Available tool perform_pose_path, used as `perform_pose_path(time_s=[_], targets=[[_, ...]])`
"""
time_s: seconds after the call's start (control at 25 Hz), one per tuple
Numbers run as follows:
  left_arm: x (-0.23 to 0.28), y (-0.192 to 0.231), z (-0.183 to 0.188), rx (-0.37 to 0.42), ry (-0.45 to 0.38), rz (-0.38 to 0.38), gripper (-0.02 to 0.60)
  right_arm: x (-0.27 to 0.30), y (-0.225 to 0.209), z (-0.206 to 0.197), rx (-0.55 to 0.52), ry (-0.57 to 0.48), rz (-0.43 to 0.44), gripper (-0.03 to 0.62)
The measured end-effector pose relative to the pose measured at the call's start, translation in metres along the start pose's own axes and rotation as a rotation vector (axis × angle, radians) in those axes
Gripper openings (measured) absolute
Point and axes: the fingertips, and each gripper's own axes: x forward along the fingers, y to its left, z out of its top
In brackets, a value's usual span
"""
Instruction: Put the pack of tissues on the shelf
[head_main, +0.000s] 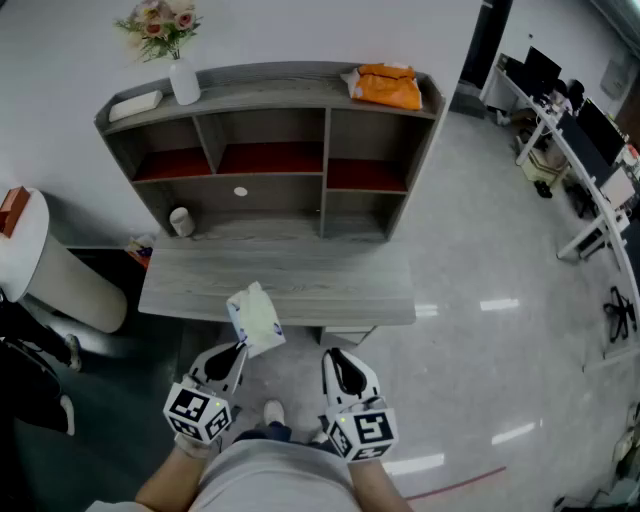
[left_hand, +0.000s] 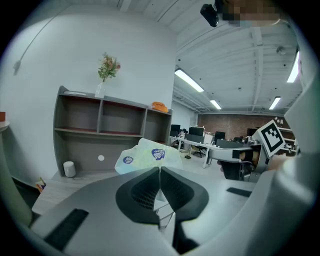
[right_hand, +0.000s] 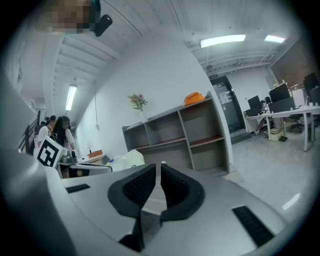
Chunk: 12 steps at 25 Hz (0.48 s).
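Two grippers hang side by side short of the desk (head_main: 300, 285). The left gripper (head_main: 240, 347) has its jaws clamped on the near edge of the tissue pack (head_main: 257, 318), which sticks out forward and upward from the tips, its long axis roughly in line with the jaws. The right gripper (head_main: 333, 354), just to the right of the left one, has its jaws together on nothing. The shelf (head_main: 270, 88) stands straight ahead of the left gripper, beyond the desk, so the carry probably runs forward and up.

Left tongs (left_hand: 160, 169) and right tongs (right_hand: 162, 164) are grey with black pads (left_hand: 145, 192).
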Motion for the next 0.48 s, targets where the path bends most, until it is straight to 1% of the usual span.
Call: perform_pose_path(time_s=[0.48], targets=[[0.007,0.025,0.001,-0.006,-0.005,-0.076,0.02,0.023,0.02,-0.002,-0.031,0.025,-0.04,0.044]])
